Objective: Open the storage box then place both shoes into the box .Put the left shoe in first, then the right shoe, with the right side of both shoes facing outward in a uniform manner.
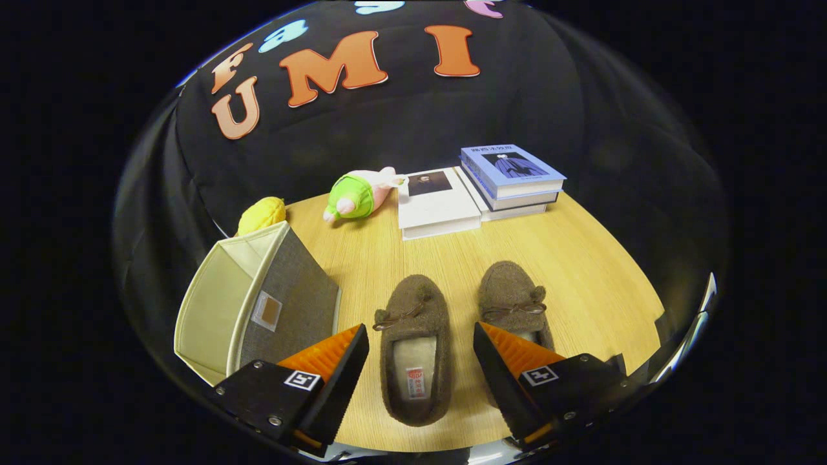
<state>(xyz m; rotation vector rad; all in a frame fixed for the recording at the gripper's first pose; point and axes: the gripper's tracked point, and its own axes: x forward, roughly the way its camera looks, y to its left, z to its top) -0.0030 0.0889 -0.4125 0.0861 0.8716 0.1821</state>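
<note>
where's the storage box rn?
In the gripper view, the storage box sits on the wooden table, left of the left shoe, beside the open hand-held gripper.

Staged recording booth: black cloth wall (400, 123), wooden table (581, 258), books (510, 177), plush toy (355, 194).

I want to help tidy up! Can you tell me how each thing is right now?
Box: open, tipped on its side, nothing inside.
Left shoe: flat on the table, between the fingers, not held.
Right shoe: flat on the table, beside the left shoe.
Books: closed, two stacked, one beside them.
Plush toy: lying down.
Gripper: open.
</note>
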